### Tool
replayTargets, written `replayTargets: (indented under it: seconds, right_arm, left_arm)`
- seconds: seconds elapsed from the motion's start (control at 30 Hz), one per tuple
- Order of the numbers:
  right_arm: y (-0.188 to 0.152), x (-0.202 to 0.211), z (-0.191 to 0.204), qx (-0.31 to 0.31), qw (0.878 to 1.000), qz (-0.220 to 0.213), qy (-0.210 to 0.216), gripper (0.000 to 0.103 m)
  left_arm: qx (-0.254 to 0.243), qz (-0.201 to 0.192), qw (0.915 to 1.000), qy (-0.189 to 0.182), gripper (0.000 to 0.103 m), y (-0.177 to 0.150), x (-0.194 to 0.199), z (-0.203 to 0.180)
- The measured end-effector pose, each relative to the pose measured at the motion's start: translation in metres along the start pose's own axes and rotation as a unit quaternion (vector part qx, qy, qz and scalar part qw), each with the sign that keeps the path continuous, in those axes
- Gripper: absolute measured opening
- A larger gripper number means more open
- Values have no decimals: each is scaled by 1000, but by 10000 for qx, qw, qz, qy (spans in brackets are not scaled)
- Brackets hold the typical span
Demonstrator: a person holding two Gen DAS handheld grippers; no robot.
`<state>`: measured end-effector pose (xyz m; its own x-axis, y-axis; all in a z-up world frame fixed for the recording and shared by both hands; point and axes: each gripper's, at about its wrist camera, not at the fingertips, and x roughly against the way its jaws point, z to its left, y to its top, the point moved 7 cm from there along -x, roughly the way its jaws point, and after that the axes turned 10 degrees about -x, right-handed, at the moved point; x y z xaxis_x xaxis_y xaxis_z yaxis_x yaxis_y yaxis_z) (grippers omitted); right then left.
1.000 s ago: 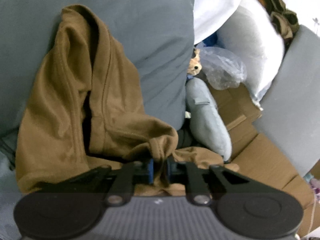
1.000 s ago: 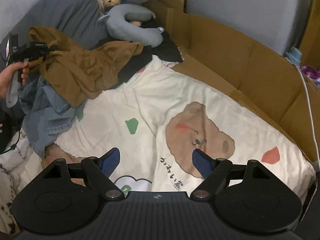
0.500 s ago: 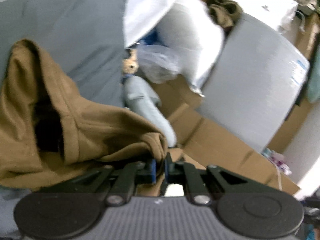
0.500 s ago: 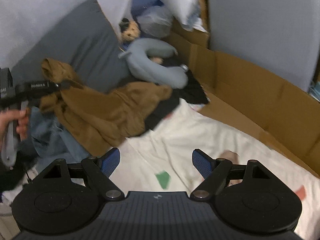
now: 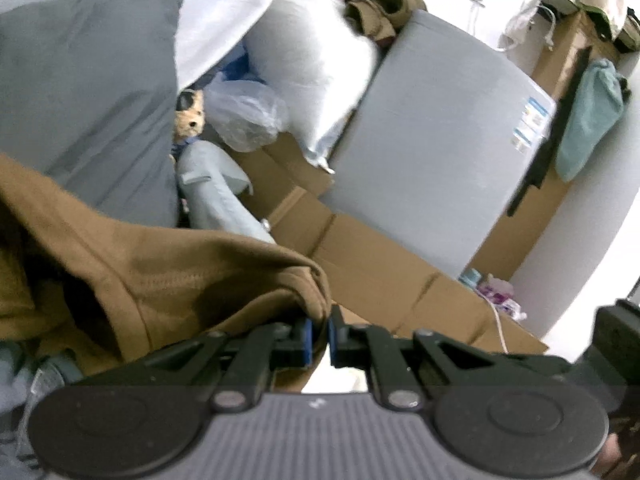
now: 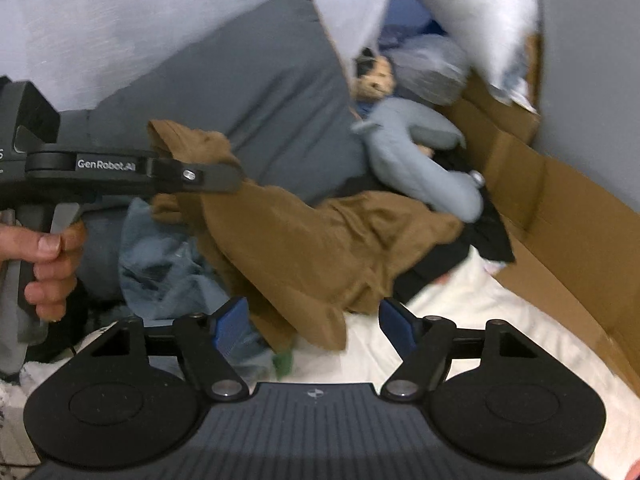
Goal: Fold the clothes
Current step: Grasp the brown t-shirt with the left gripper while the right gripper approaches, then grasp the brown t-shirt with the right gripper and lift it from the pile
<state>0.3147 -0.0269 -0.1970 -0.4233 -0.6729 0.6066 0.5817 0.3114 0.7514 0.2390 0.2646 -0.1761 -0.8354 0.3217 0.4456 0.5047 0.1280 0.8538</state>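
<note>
Pinching brown garment: left claw clamped on its edge | right claw closing, empty, garment's hem between its jaws

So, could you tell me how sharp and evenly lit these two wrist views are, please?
Left wrist view: soft motion blur on the brown garment and the grey pillow, a washed-out bright wall at right, strong fisheye bending and dark corners. Right wrist view: the white pillows and jeans are smeared, while the right gripper stays crisp; the light is dimmer.
</note>
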Motion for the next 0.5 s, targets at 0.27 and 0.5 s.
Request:
replayTargets:
  seconds: [0.27,0.5]
  right_arm:
    - [-5,-11,43,552,9974,-190,424,50]
    - [-14,-12,63,605,9965,-387,428,50]
  left_arm:
    - [-89,218,9994,-271,8,-16,9,-24]
    - [100,347,9967,-730,8,-27,15,-44]
